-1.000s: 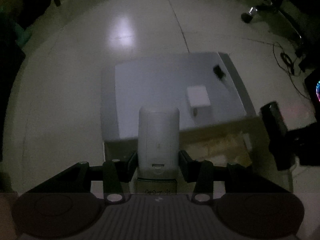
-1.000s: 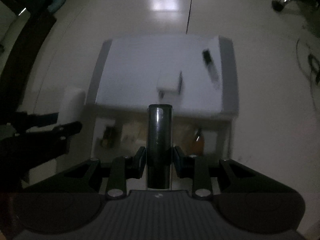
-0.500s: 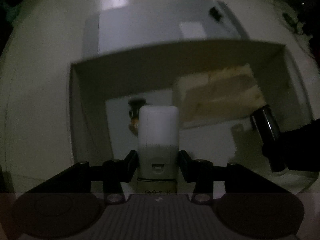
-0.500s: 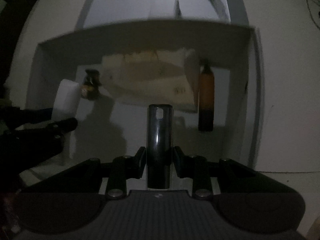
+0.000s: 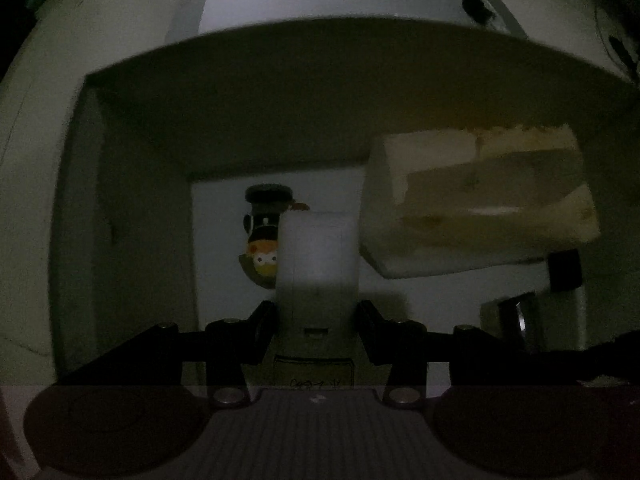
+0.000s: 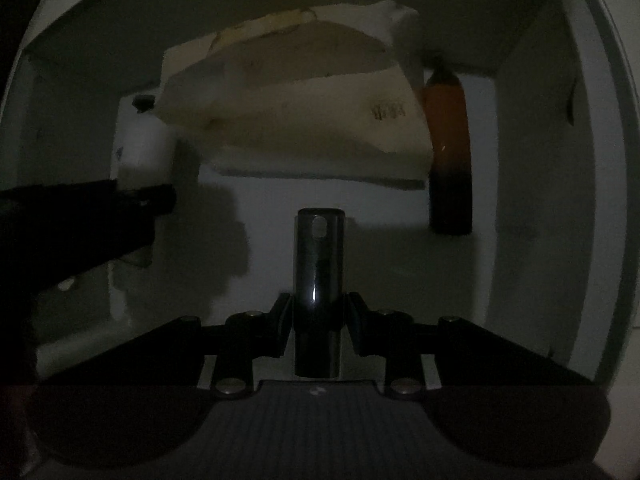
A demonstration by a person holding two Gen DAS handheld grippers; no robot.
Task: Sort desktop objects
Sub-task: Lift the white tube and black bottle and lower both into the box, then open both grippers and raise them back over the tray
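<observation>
My left gripper (image 5: 318, 312) is shut on a white rectangular device (image 5: 318, 264), held low inside a white box (image 5: 120, 200). Just beyond it on the box floor lies a small bottle with a black cap and a cartoon label (image 5: 264, 240). My right gripper (image 6: 318, 308) is shut on a glossy black cylinder (image 6: 319, 264), also inside the box (image 6: 540, 200). The right wrist view catches the left gripper and its white device (image 6: 142, 148) at the left. The black cylinder and right gripper (image 5: 520, 320) appear at the right in the left wrist view.
A crumpled cream paper bag (image 6: 300, 120) fills the back of the box and shows as a cream bag (image 5: 480, 208) in the left wrist view. An amber bottle with a dark base (image 6: 448, 152) lies along the right wall. Beyond the box sits a grey lid (image 5: 340, 4) with a small black item (image 5: 478, 6).
Both grippers have dropped from above the box down into it, still holding their objects. The box walls now fill both views, and the bag and bottles look much closer.
</observation>
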